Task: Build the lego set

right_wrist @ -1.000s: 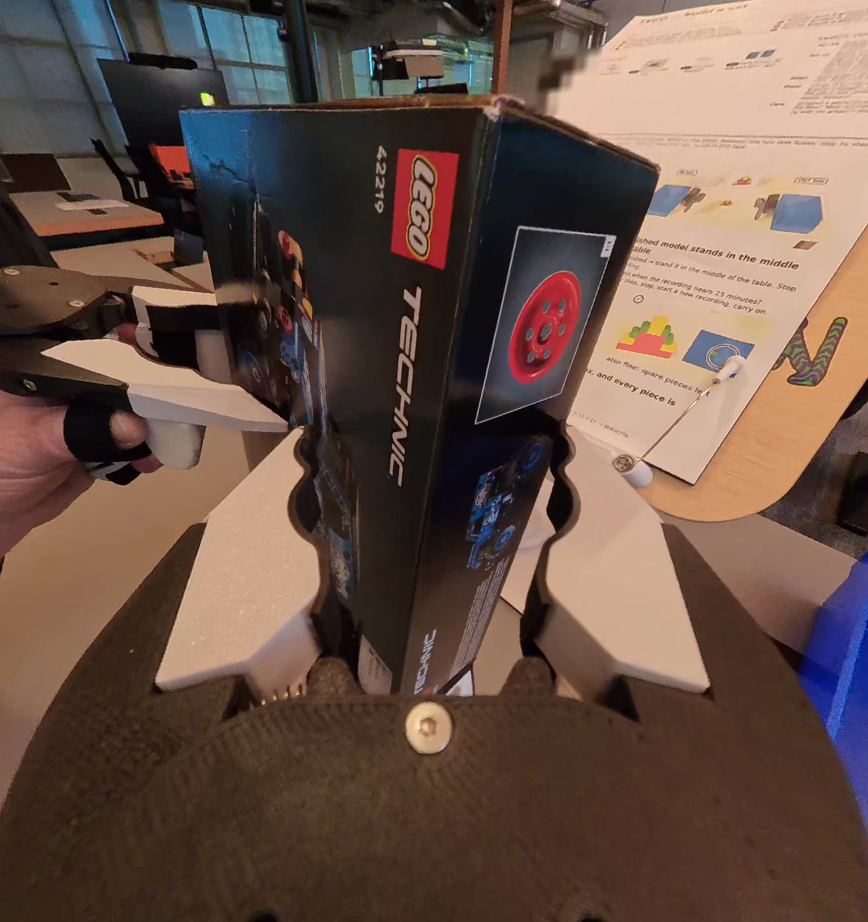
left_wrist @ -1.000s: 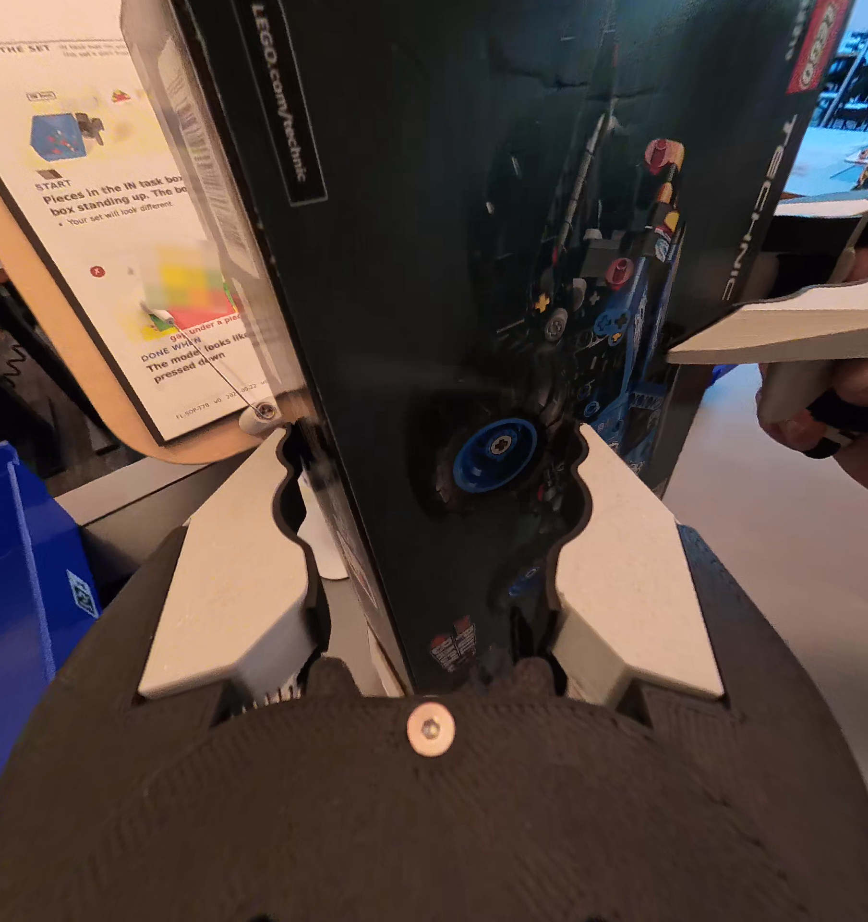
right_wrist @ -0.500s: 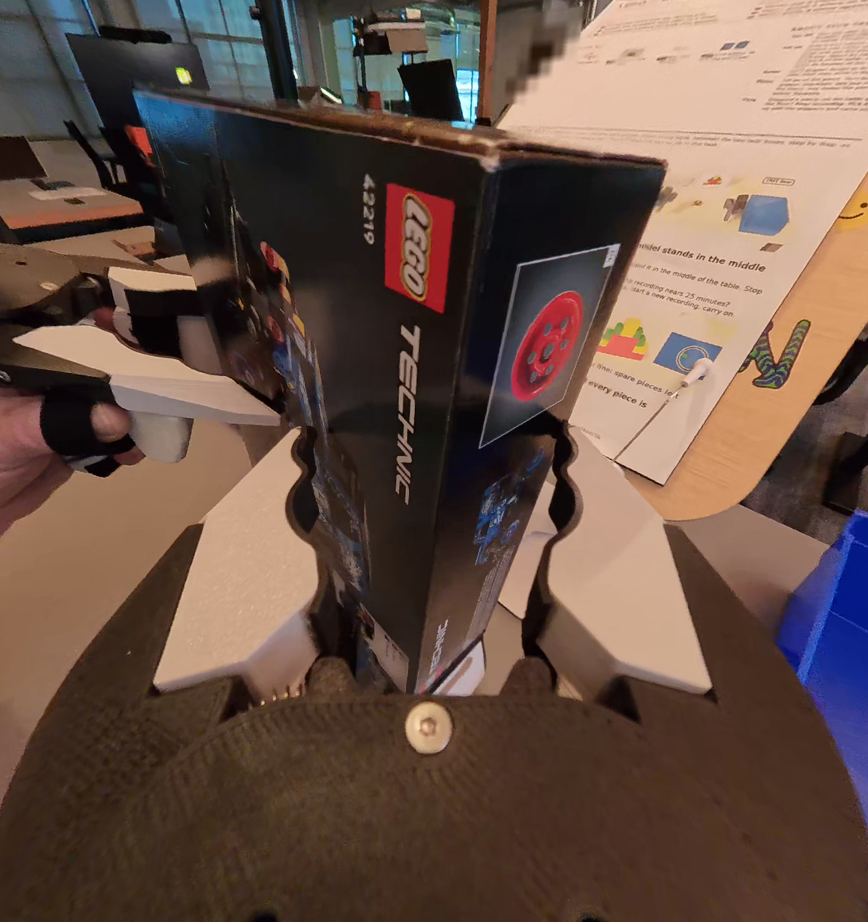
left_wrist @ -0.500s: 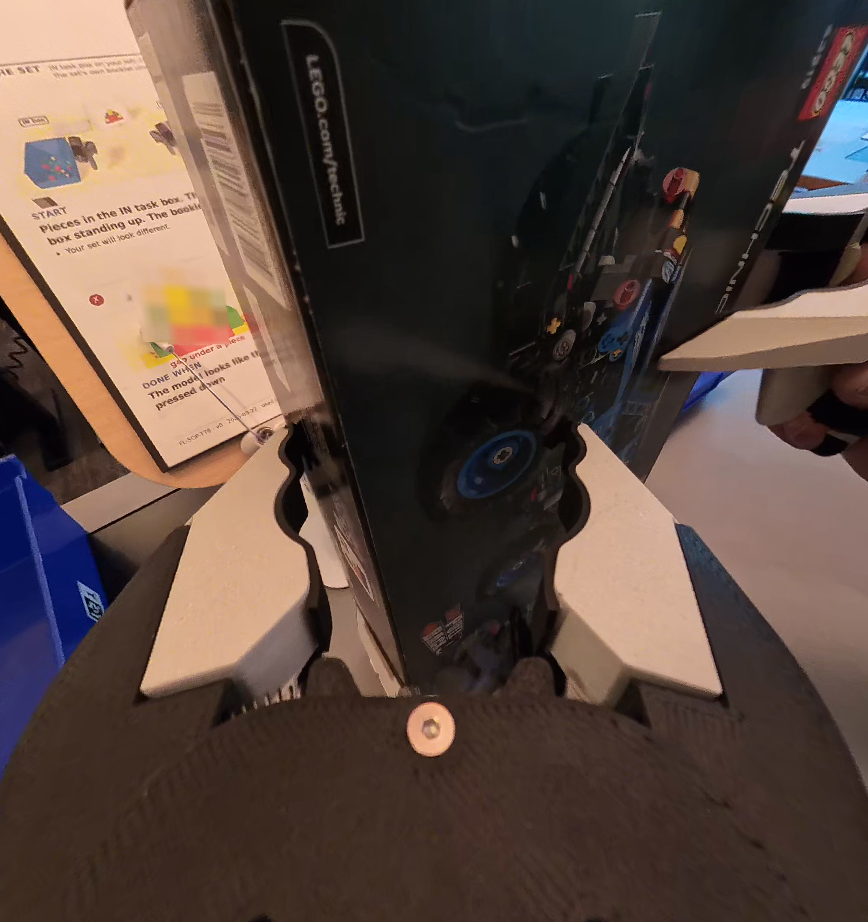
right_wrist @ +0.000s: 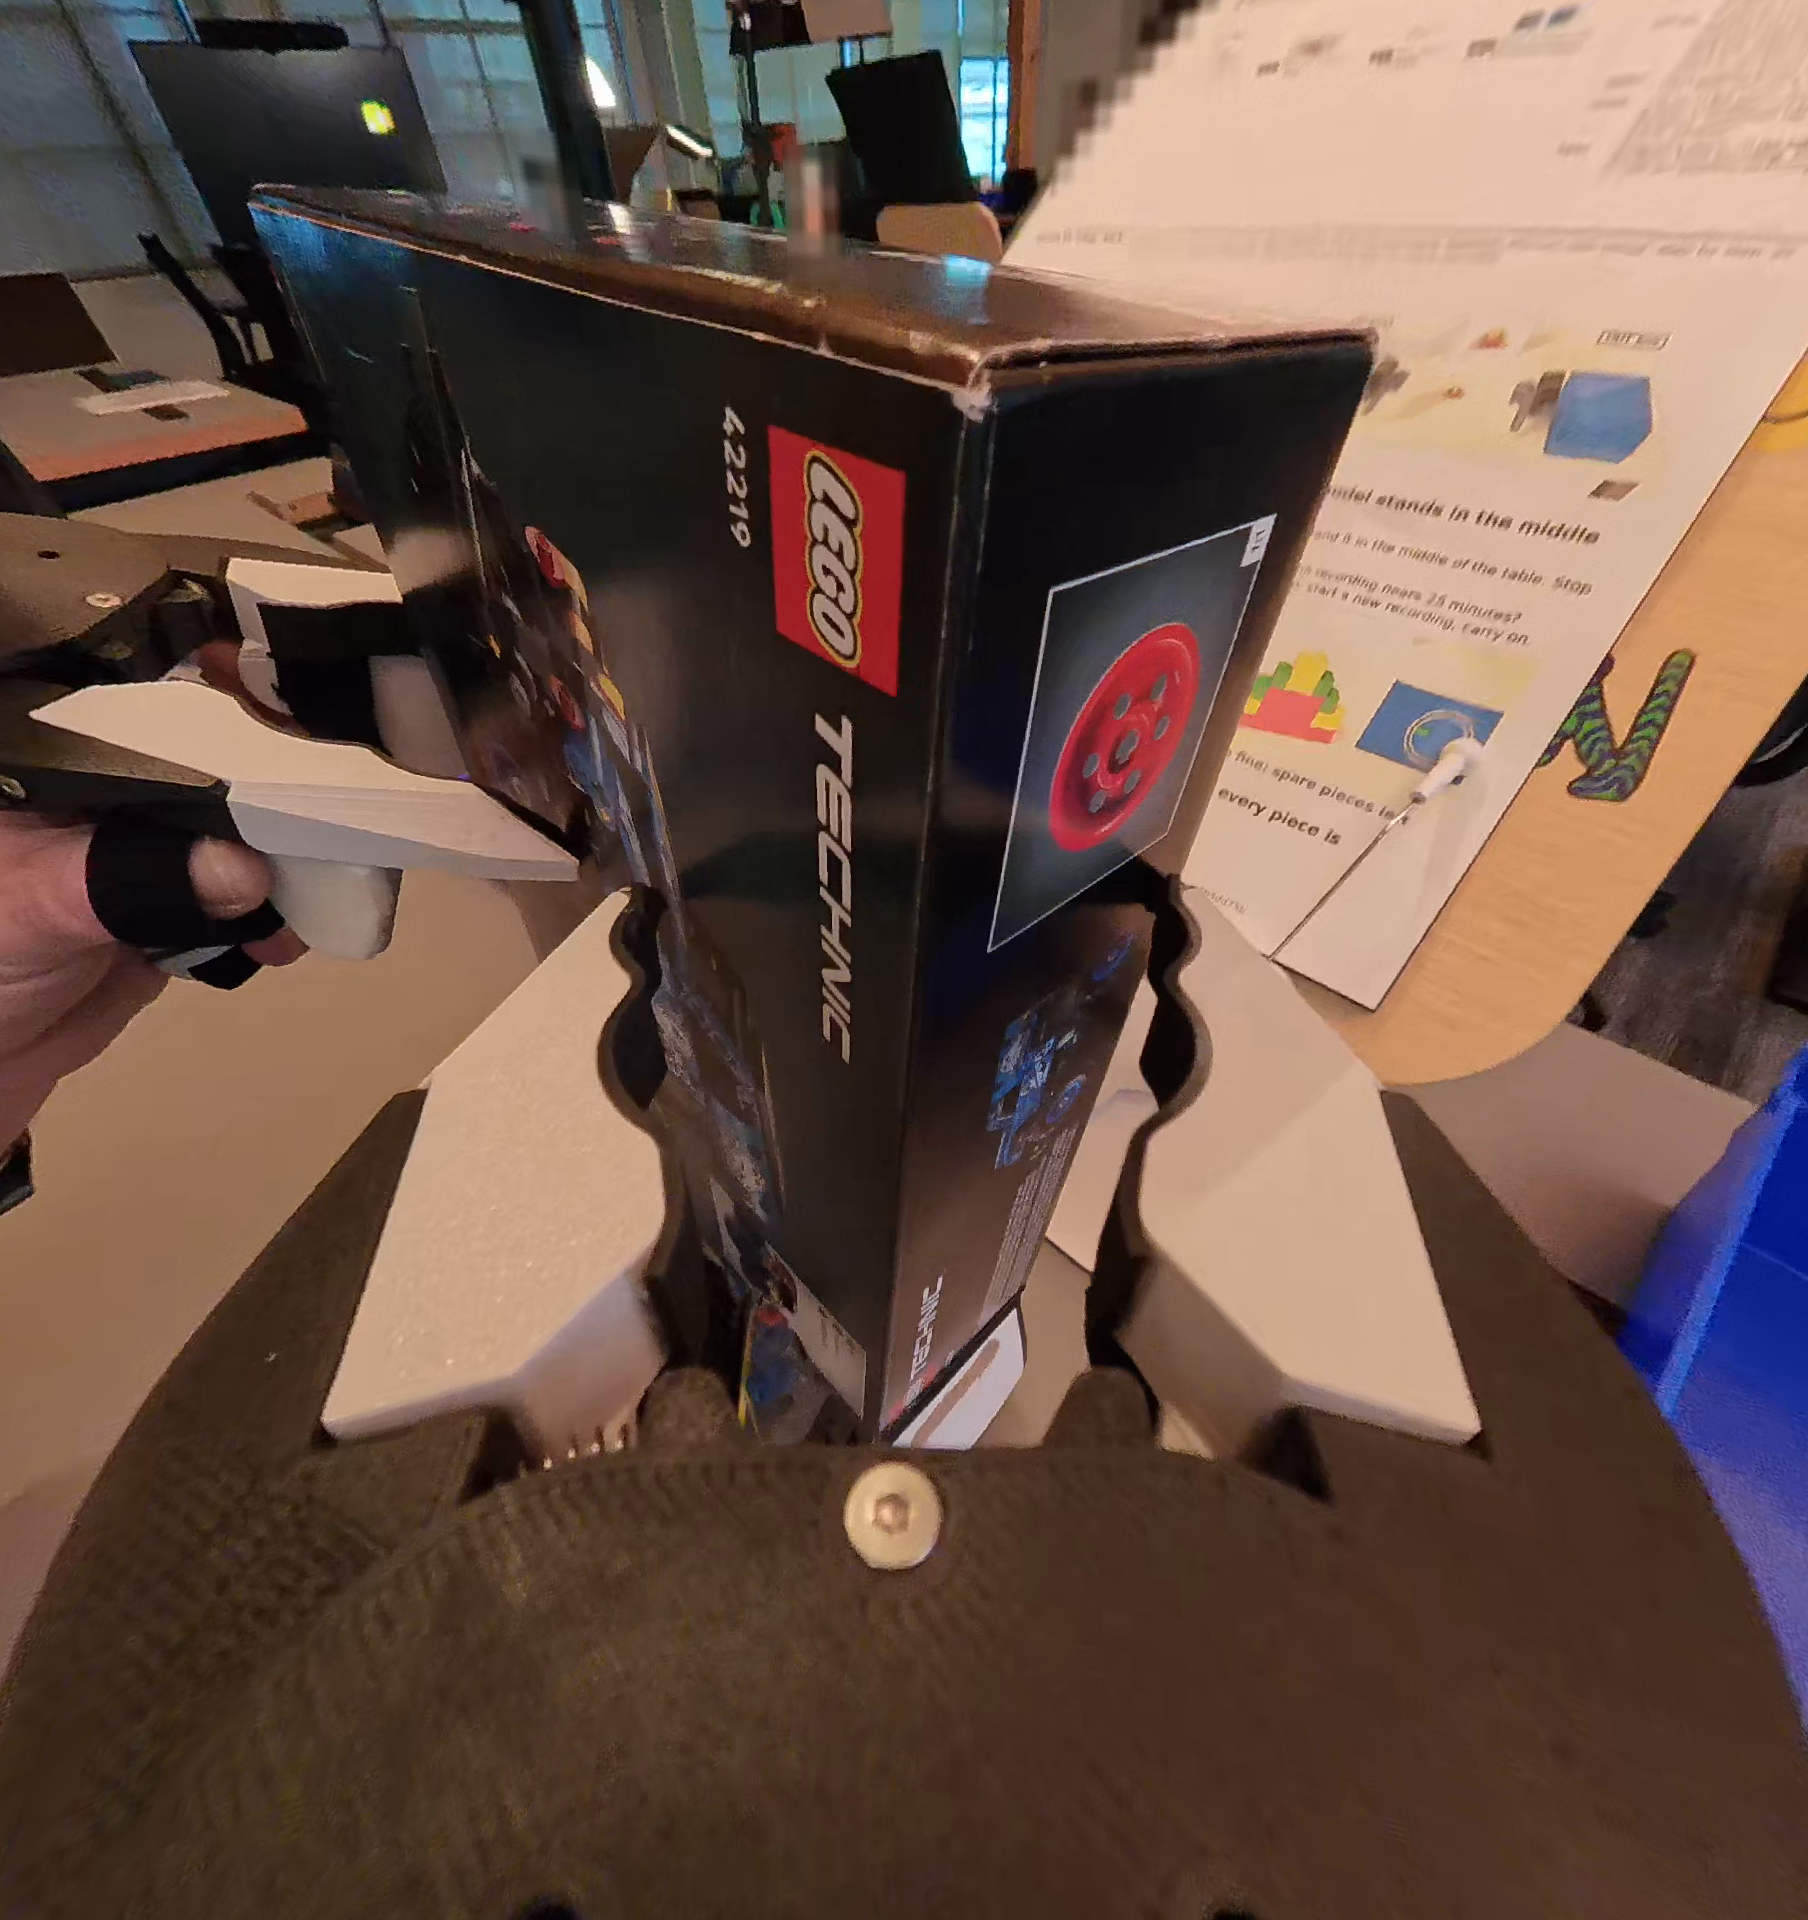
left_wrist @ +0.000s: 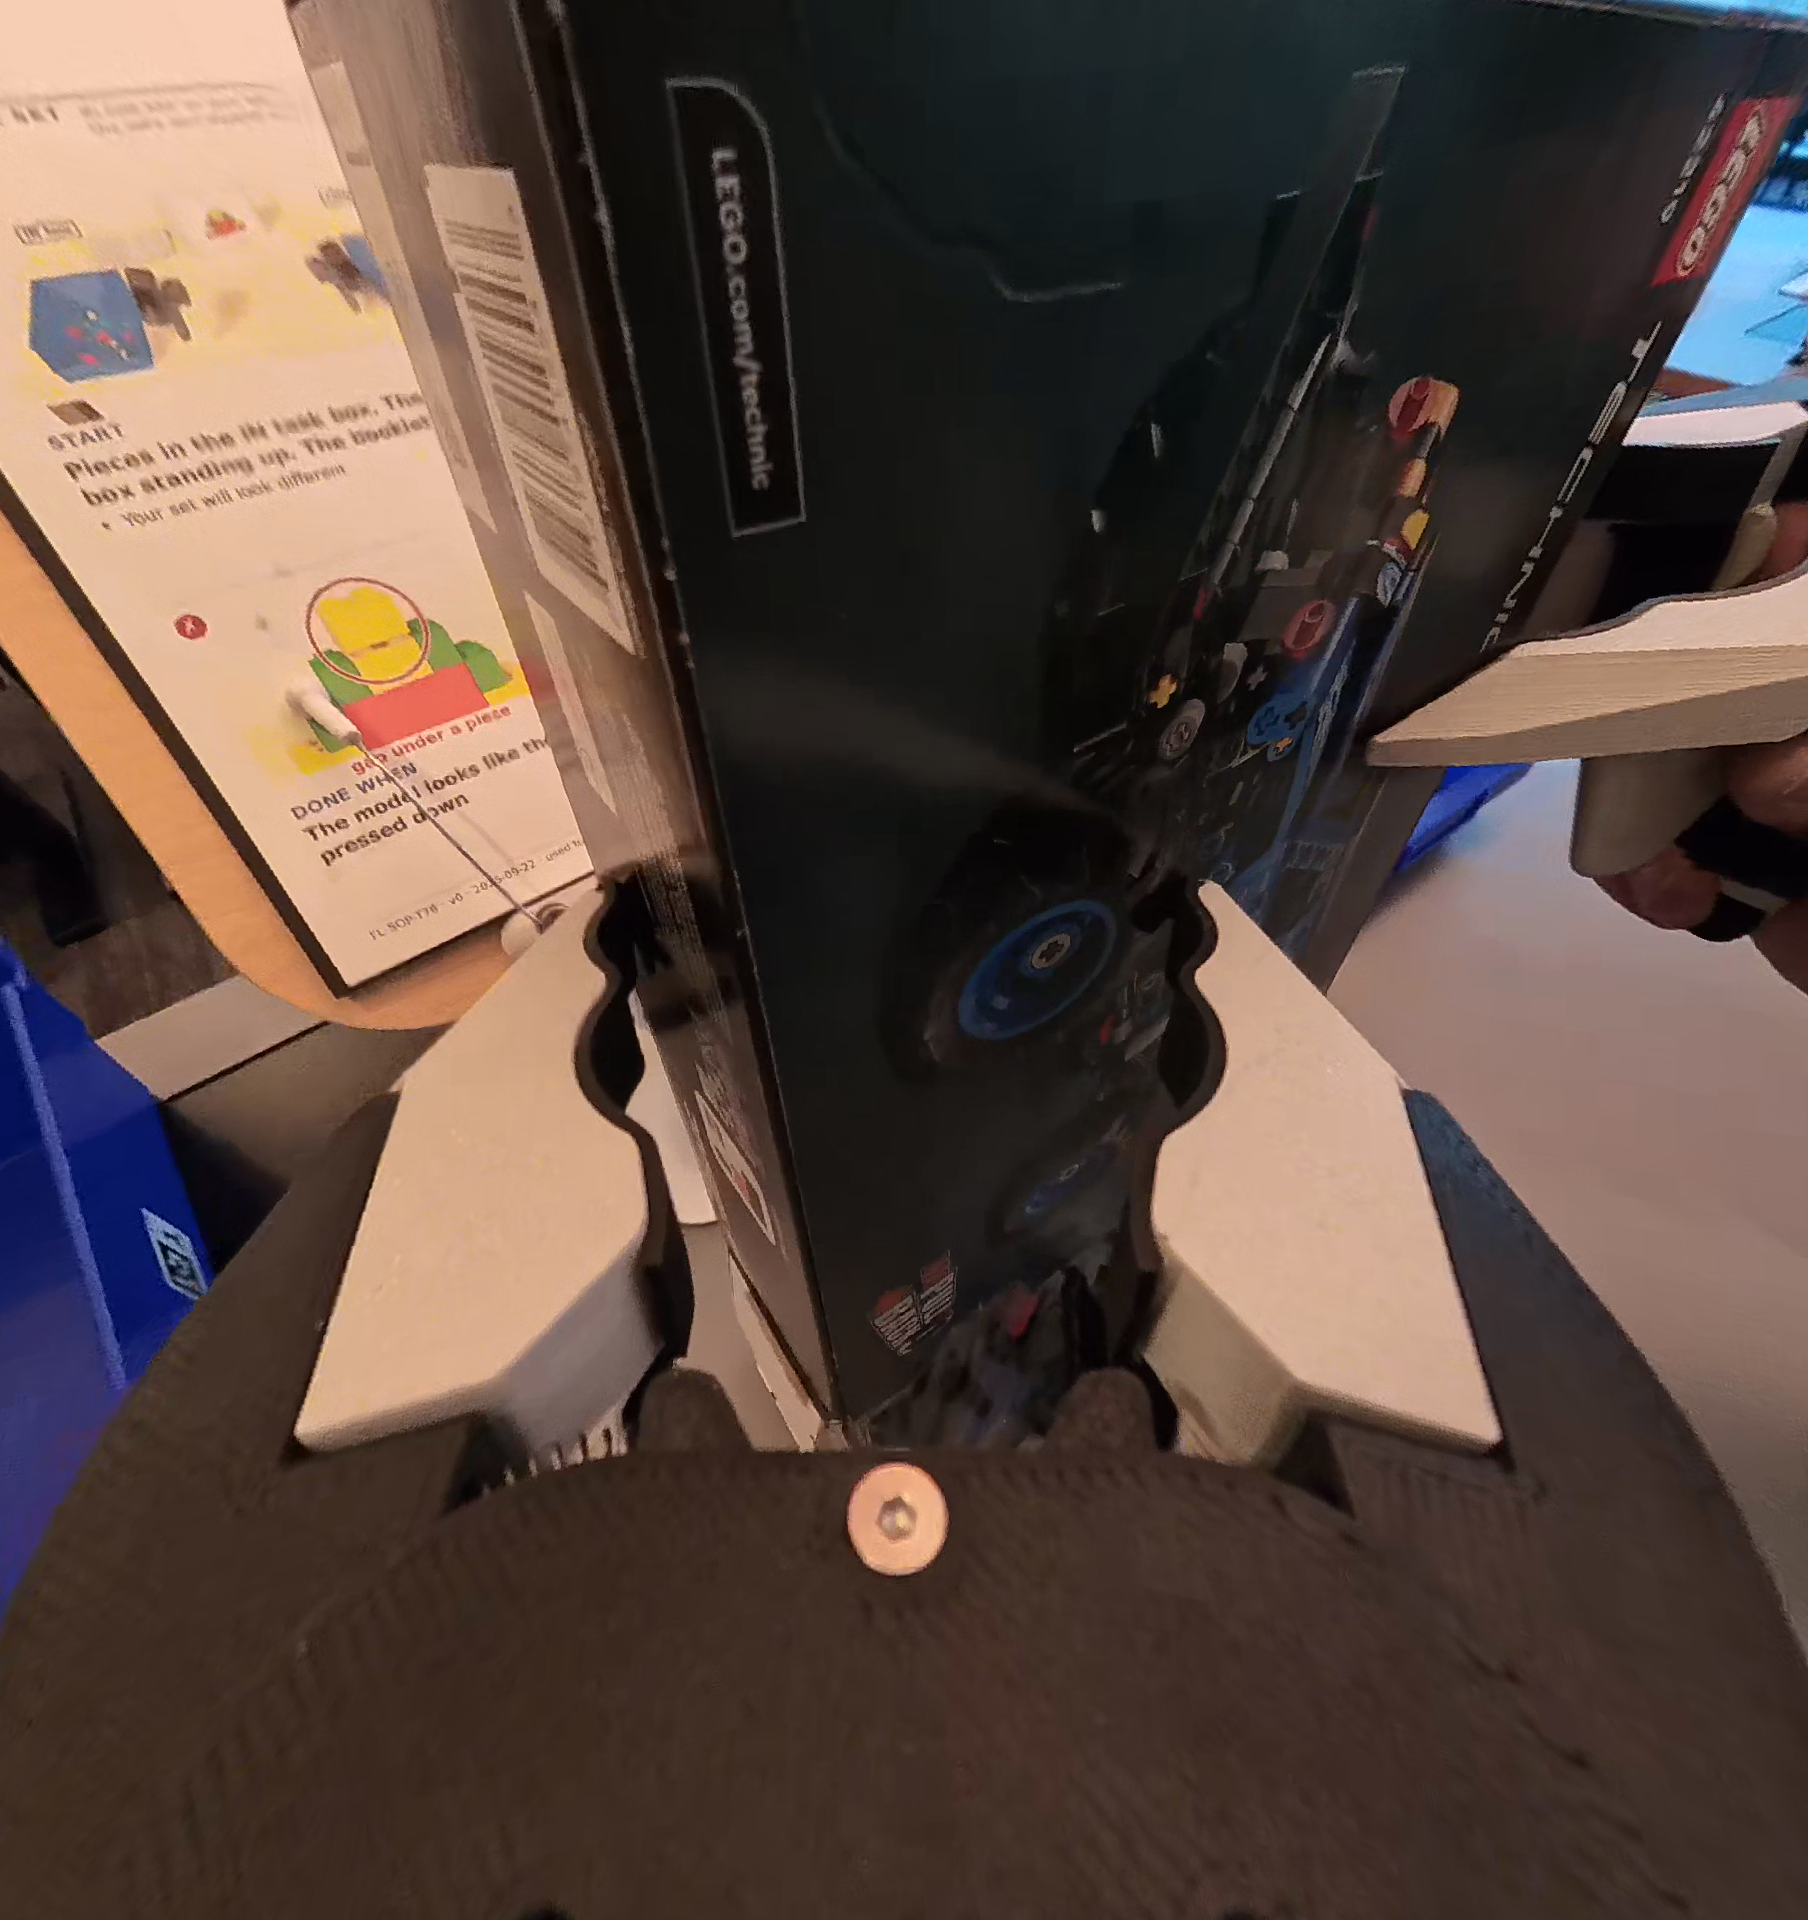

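Observation:
A tall black lego box (left_wrist: pixel 931 520) with a red logo stands on end between both grippers. My left gripper (left_wrist: pixel 895 935) is shut on one narrow end of it, fingers on either side. My right gripper (right_wrist: pixel 900 935) is shut on the opposite end of the box (right_wrist: pixel 848 727), the end with a red wheel picture. In the left wrist view the right gripper's finger (left_wrist: pixel 1606 696) touches the box's far edge. In the right wrist view the left gripper's finger (right_wrist: pixel 360 800), held by a gloved hand (right_wrist: pixel 69 935), presses the box's far side.
A printed instruction sheet (left_wrist: pixel 235 520) leans on a wooden board (right_wrist: pixel 1606 831) behind the box. A blue bin (left_wrist: pixel 27 1195) stands beside it, also showing in the right wrist view (right_wrist: pixel 1773 1299). The pale table top (left_wrist: pixel 1606 1143) lies below.
The box sits lower and more tilted in the right wrist view, and its top face now shows. In the left wrist view it has shifted right. Both grippers stay shut on it.

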A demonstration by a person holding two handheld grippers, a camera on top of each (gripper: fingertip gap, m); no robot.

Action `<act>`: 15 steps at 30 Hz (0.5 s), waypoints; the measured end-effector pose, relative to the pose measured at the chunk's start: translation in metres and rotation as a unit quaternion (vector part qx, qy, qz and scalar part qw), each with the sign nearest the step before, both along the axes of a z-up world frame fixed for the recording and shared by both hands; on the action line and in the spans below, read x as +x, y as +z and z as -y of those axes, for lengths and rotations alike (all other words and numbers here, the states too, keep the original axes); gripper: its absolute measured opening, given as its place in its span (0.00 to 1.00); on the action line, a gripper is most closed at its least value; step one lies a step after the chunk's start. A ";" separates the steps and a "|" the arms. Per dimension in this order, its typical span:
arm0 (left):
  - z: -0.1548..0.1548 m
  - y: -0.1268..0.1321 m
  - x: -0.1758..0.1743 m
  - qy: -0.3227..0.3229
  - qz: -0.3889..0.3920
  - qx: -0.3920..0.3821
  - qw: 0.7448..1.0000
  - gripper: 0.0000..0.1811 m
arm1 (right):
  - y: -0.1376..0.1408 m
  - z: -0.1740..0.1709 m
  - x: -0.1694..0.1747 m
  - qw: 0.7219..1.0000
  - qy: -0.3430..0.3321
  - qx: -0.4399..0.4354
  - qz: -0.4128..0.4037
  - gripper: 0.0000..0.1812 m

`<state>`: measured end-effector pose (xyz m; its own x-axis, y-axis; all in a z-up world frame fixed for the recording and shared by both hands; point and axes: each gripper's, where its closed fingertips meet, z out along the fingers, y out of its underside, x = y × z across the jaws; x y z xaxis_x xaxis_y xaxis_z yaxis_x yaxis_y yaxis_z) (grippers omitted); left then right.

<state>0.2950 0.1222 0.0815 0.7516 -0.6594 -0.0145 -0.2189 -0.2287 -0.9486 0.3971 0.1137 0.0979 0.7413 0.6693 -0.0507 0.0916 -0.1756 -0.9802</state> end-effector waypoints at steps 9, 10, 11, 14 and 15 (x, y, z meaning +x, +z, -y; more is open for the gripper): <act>-0.012 -0.019 -0.019 -0.056 0.089 0.004 0.994 0.46 | -0.028 -0.017 0.002 0.999 0.027 -0.017 -0.019 0.50; -0.013 -0.025 -0.023 -0.061 0.107 -0.006 0.992 0.46 | -0.034 -0.017 0.002 0.999 0.031 -0.016 -0.018 0.51; -0.016 -0.035 -0.027 -0.065 0.117 -0.023 0.991 0.46 | -0.040 -0.016 0.001 0.999 0.039 -0.014 -0.015 0.51; -0.023 -0.076 -0.019 -0.097 0.131 -0.073 0.984 0.52 | -0.070 -0.021 0.000 0.998 0.047 -0.029 -0.003 0.55; -0.025 -0.079 -0.018 -0.105 0.152 -0.074 0.980 0.54 | -0.081 -0.021 -0.004 0.997 0.064 -0.044 -0.016 0.56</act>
<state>0.2773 0.1467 0.0024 0.5539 -0.7778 0.2969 0.0115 -0.3495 -0.9369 0.3932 0.1345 0.0171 0.6465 0.7507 -0.1357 0.0868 -0.2492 -0.9646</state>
